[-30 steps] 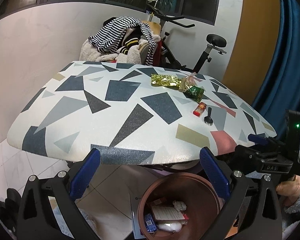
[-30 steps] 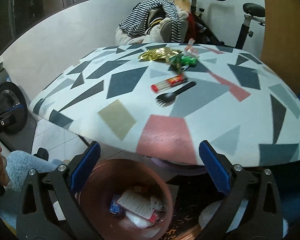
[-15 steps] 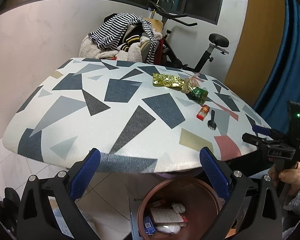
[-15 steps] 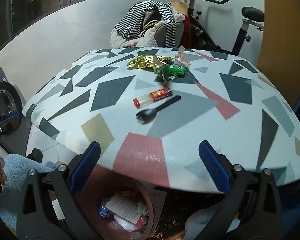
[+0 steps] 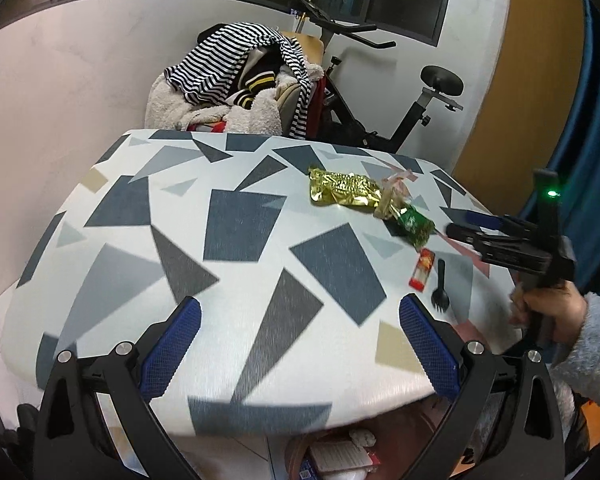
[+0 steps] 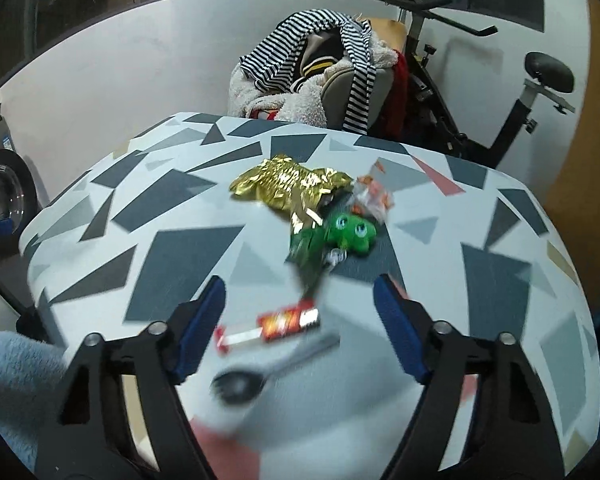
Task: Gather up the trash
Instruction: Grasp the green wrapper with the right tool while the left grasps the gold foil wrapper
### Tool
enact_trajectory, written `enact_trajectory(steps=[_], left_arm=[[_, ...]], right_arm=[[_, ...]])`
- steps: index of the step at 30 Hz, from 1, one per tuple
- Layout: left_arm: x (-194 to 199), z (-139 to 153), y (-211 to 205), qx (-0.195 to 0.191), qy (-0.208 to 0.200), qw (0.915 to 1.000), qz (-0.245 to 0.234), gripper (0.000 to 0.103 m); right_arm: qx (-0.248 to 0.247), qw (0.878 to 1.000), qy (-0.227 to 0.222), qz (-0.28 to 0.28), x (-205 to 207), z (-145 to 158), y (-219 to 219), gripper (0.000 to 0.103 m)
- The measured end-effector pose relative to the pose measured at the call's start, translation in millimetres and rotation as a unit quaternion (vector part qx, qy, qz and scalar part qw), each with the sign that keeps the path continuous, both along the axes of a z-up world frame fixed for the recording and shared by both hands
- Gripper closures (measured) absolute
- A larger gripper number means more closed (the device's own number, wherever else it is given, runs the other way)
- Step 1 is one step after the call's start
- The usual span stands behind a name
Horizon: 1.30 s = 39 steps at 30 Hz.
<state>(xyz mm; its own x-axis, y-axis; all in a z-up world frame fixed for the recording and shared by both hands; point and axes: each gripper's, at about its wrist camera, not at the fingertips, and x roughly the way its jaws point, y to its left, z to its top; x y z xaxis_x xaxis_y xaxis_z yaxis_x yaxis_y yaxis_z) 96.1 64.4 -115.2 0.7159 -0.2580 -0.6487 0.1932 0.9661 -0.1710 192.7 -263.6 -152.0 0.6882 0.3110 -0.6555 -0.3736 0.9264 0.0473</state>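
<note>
Trash lies on the patterned table (image 5: 236, 240): a gold wrapper (image 5: 342, 190) (image 6: 288, 184), a green wrapper (image 5: 414, 226) (image 6: 328, 240), a clear orange-printed wrapper (image 6: 372, 196), a red packet (image 5: 422, 270) (image 6: 288, 322) and a black plastic spork (image 5: 440, 288) (image 6: 260, 376). My right gripper (image 6: 300, 312) is open over the table, with the red packet between its fingers and the spork just below. It also shows in the left wrist view (image 5: 472, 228), right of the trash. My left gripper (image 5: 300, 344) is open and empty above the table's near edge. A brown trash bin (image 5: 340, 456) with litter sits below that edge.
A chair piled with striped and fleecy clothes (image 5: 240, 80) (image 6: 320, 72) stands behind the table, with an exercise bike (image 5: 380, 112) (image 6: 480, 112) beside it. A washing machine (image 6: 0, 188) is at the far left. A blue curtain (image 5: 596, 120) hangs at the right.
Both grippers have risen from bin level and moved forward over the table. The right gripper has closed in on the red packet and spork. The bin has dropped to the bottom edge of the left wrist view.
</note>
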Motion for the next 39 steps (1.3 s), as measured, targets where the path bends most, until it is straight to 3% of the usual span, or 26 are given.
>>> enact_trajectory(steps=[9, 12, 16, 21, 26, 28, 33, 39], left_arm=[[65.5, -8.6, -2.9, -0.043, 0.036, 0.9984, 0.004, 0.006], [90.4, -16.7, -5.1, -0.071, 0.054, 0.9960, -0.003, 0.006], [129.1, -30.1, -15.4, -0.089, 0.072, 0.9932, -0.016, 0.008], [180.4, -48.3, -30.0, -0.124, 0.105, 0.9864, -0.022, 0.019], [234.0, -70.5, -47.5, -0.154, 0.141, 0.9777, -0.014, 0.032], [250.4, -78.0, -53.4, -0.152, 0.150, 0.9769, -0.008, 0.037], [272.9, -85.7, -71.2, -0.096, 0.140, 0.9851, -0.029, 0.041], [289.2, -94.6, -67.4, -0.137, 0.148, 0.9794, -0.012, 0.043]], right_arm=[[-0.018, 0.999, 0.031, 0.011, 66.4, -24.5, 24.8, 0.051], [-0.023, 0.999, 0.045, 0.014, 71.9, -32.4, 27.7, 0.064], [0.008, 0.999, 0.042, 0.021, 68.8, -35.8, 21.8, 0.080], [0.057, 0.998, 0.009, 0.004, 61.5, -33.0, 5.7, 0.081], [0.101, 0.995, 0.008, -0.019, 62.8, -30.7, -10.5, 0.081], [0.109, 0.994, 0.011, -0.022, 64.5, -30.4, -14.1, 0.081], [0.118, 0.993, 0.014, -0.025, 66.7, -29.0, -22.2, 0.082], [0.125, 0.992, 0.016, -0.023, 67.0, -29.4, -24.0, 0.082]])
